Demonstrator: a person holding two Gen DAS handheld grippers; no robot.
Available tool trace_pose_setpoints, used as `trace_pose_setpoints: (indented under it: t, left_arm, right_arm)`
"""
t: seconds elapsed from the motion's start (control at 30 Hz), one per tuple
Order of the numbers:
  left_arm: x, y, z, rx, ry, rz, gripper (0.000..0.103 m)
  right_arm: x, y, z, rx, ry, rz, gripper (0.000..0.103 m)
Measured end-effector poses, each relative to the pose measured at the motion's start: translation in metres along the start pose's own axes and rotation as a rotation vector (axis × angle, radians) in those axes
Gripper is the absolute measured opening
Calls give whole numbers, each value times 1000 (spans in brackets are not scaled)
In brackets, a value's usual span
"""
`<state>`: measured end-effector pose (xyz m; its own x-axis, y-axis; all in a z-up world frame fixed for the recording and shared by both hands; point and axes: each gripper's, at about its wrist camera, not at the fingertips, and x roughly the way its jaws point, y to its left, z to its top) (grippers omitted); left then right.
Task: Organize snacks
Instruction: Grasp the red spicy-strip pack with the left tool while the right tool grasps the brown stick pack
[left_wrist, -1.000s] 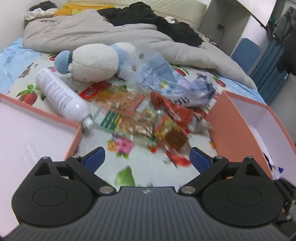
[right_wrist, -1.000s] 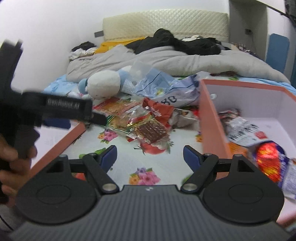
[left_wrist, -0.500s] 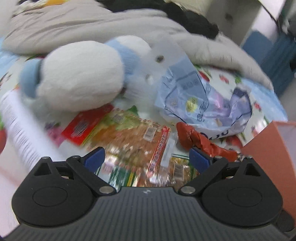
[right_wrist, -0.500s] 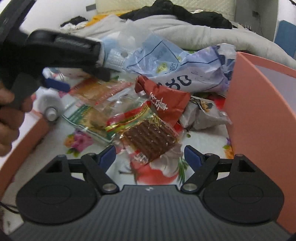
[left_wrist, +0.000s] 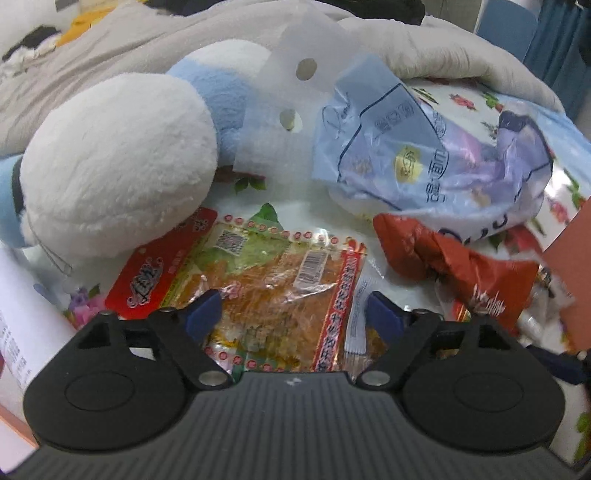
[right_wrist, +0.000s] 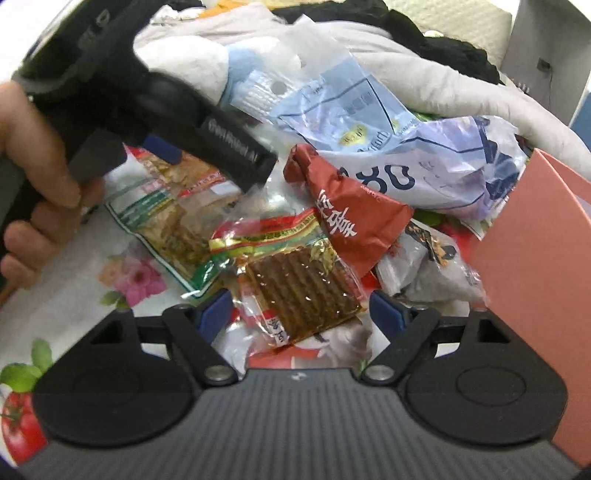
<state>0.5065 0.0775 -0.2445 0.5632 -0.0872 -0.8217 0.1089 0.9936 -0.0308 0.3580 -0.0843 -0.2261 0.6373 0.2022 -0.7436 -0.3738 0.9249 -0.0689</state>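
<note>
Both tongs are dropping closer to the snack pile: left gripper (left_wrist: 293, 310) closing around the orange packet (left_wrist: 280, 295) at twelve o'clock, right gripper (right_wrist: 301, 308) gaping, straddling the brown packet (right_wrist: 299, 291), nothing gripped yet.

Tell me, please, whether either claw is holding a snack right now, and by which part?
Nothing is held. The left claw is closing astride the orange snack packet, not yet pinching it; the right claw is open astride the brown snack packet.
</note>
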Motion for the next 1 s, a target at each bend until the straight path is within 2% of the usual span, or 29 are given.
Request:
trace_pose_setpoints:
  t: [0.07, 0.13, 0.17, 0.23, 0.3, 0.4, 0.47, 0.57, 0.83, 1.0]
  left_arm:
    - [-1, -2, -4, 22, -16, 17, 79]
    - [-4, -3, -8, 20, -28, 21, 72]
    - [-5, -3, -10, 19, -38, 23, 68]
    - [-9, -4, -15, 11, -54, 25, 61]
    - [-14, -7, -18, 16, -63, 25, 52]
    - [-28, -9, -24, -5, -63, 31, 40]
    - [-42, -11, -30, -22, -65, 21, 37]
    - [-59, -19, -42, -26, -67, 7, 36]
    - [-115, -31, -80, -106, -100, -38, 34]
    - [-151, -37, -98, -77, -81, -46, 33]
  right_arm:
    - [-2, -2, -4, 23, -6, 37, 72]
    - [-6, -1, -6, 51, -10, 63, 50]
    - [-9, 2, -8, 39, -18, 60, 44]
    - [-15, 9, -12, 6, -29, 47, 21]
    - [-26, 13, -16, -11, -50, 38, 10]
    - [-41, 12, -23, -18, -55, 33, 9]
    - [-57, 11, -27, -8, -57, 41, 9]
    - [-76, 10, -32, -17, -69, 42, 8]
    - [-108, 9, -58, -16, -32, 37, 7]
    - [-137, 18, -66, -56, -11, 53, 7]
